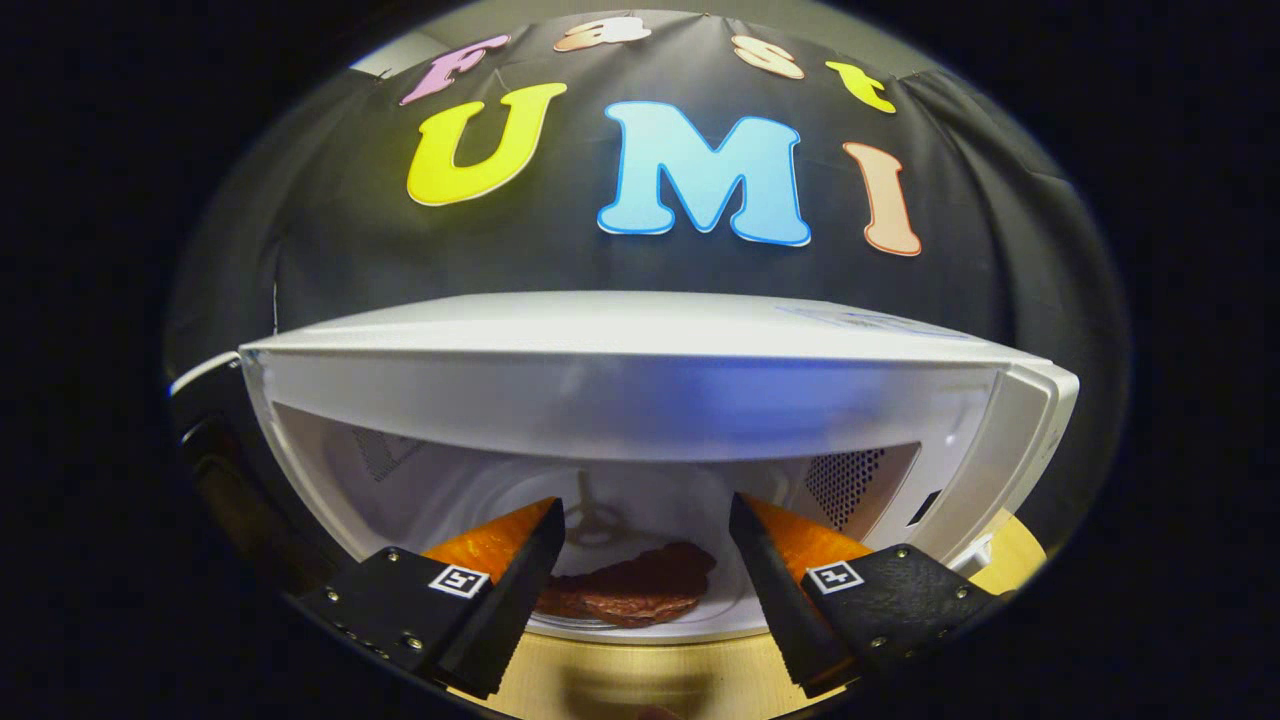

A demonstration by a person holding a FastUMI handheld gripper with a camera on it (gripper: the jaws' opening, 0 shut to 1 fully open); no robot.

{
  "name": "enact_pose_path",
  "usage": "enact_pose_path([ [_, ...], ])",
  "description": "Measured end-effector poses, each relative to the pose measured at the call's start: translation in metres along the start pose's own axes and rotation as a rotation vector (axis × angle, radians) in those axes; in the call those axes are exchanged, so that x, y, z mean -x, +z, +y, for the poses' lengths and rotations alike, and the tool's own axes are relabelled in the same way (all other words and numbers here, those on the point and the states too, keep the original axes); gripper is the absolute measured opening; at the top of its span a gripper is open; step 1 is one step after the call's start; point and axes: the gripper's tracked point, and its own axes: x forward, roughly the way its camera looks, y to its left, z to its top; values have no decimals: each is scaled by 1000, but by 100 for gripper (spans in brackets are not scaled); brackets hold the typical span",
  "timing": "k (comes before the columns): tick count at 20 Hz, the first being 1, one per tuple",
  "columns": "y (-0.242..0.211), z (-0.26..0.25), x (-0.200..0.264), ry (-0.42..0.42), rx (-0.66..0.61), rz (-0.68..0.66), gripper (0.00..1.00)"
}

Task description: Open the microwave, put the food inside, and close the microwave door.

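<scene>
A white microwave point(640, 340) stands straight ahead with its cavity exposed. Its dark door point(215, 470) is swung out to the left of the cavity. A brown piece of food point(630, 588) lies on the turntable inside, just ahead of my fingers and in line with the gap between them. My gripper point(645, 560) is open, its two fingers spread wide in front of the cavity mouth with nothing held between them.
The microwave sits on a light wooden table point(640, 680), whose surface shows below the fingers and at the right of the oven. Vent holes point(845, 485) mark the cavity's right inner wall. The booth's black cloth wall hangs behind.
</scene>
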Motion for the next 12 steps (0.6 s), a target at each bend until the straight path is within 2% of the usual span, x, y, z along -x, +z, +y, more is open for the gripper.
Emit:
enact_pose_path([
  [4,4,17,52,49,-6,2,100],
  [12,30,52,189,142,17,-78,100],
])
